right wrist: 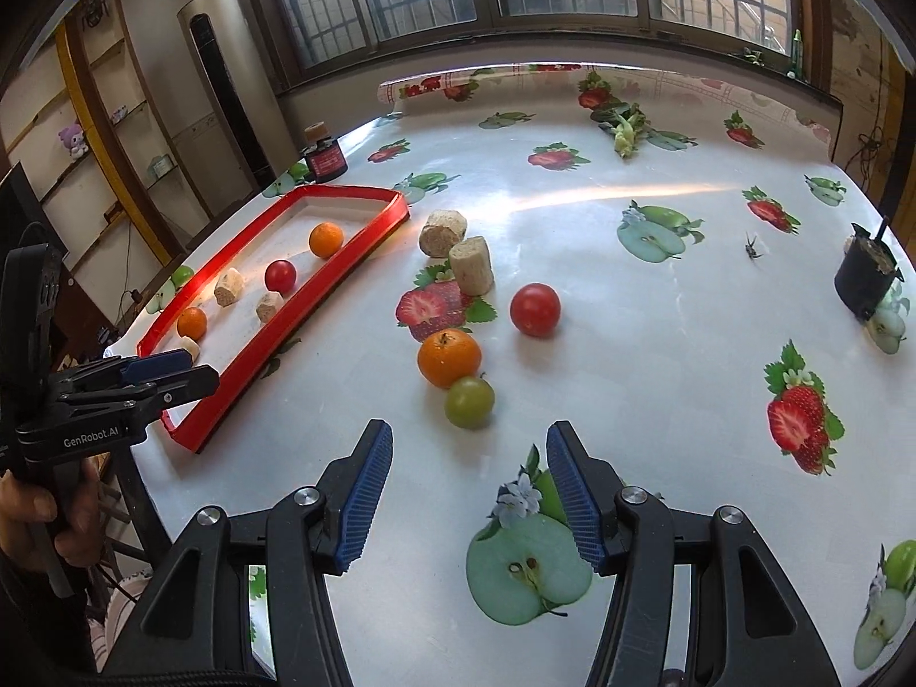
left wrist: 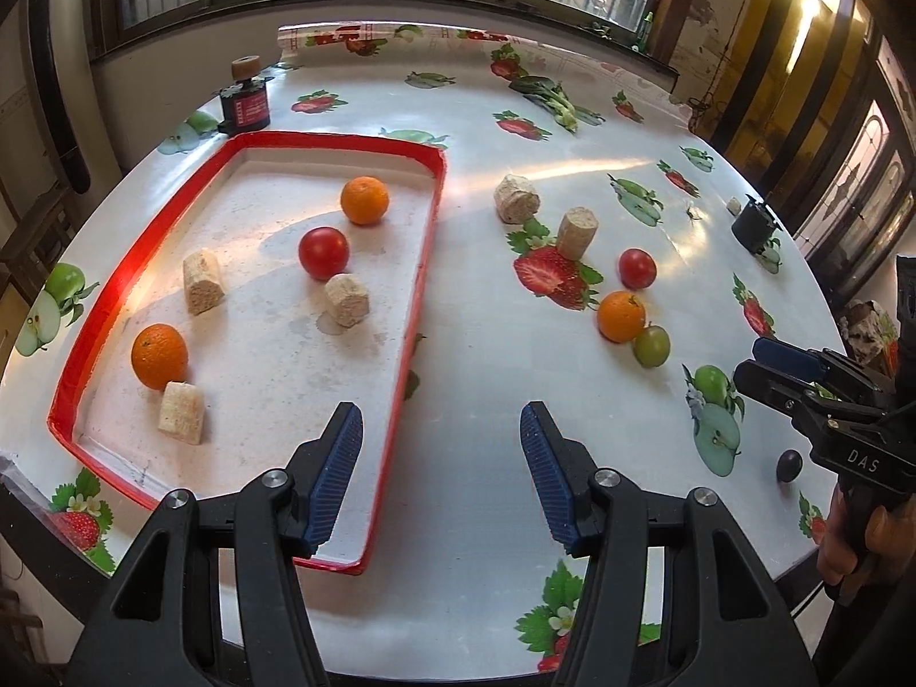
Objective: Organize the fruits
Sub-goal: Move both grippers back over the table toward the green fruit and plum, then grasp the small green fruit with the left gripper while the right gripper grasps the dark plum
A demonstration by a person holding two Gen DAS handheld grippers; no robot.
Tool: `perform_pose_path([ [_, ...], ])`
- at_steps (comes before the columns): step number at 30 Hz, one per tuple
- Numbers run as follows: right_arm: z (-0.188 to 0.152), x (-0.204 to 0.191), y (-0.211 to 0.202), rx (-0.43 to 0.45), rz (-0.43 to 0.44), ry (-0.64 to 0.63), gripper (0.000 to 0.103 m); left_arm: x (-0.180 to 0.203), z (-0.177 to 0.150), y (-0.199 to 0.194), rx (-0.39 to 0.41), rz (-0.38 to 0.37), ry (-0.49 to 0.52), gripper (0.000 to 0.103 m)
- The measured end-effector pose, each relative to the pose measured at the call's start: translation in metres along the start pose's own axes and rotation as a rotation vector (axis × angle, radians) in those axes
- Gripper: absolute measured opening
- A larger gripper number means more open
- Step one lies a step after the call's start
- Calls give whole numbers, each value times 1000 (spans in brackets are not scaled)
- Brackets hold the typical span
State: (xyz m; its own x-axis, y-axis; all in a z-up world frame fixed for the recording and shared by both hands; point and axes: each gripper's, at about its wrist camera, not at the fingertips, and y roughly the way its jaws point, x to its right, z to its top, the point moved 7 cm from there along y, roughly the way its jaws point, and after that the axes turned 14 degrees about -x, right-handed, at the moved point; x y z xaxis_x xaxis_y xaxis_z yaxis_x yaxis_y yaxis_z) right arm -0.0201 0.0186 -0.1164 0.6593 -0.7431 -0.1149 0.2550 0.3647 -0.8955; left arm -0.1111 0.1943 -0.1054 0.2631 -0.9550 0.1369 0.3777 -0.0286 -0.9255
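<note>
Lying inside the red-rimmed rectangular tray point(left wrist: 423, 263), long axis running near to far, are seen two oranges point(left wrist: 364, 200), one red tomato point(left wrist: 323, 252) and three beige cylindrical blocks point(left wrist: 201, 281); right of it on the desk point(left wrist: 486, 412) are counted one orange point(right wrist: 449, 358), one tomato point(right wrist: 535, 309), one green fruit point(right wrist: 469, 402), two blocks point(right wrist: 471, 265). Both the left claw point(left wrist: 441, 435) and right claw point(right wrist: 469, 452) are held wide, gripping nothing.

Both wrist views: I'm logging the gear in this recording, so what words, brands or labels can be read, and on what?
"DAS": white letters on the black body of the right gripper, seen from the left wrist view.
"GenRobot.AI": white letters on the black body of the left gripper, seen from the right wrist view.
Red label on the small dark jar behind the red tray: print too small and blurred to read.
</note>
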Motion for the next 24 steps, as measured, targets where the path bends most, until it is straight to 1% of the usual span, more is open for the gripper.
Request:
perform_pose_path([
  [8,-23,23,-18,12,-38,53,59,48,4,7,-15,-68,86,56],
  [15,-55,50,-34,19,-66,122,59,90,2,19,-46,-105,167,56],
  [20,-83,69,-39,-3,-92,177,59,107,3,28,-71,-124,195,56],
  [24,-102,81,-43,-17,-109,206,59,120,5,36,-91,-157,202,56],
])
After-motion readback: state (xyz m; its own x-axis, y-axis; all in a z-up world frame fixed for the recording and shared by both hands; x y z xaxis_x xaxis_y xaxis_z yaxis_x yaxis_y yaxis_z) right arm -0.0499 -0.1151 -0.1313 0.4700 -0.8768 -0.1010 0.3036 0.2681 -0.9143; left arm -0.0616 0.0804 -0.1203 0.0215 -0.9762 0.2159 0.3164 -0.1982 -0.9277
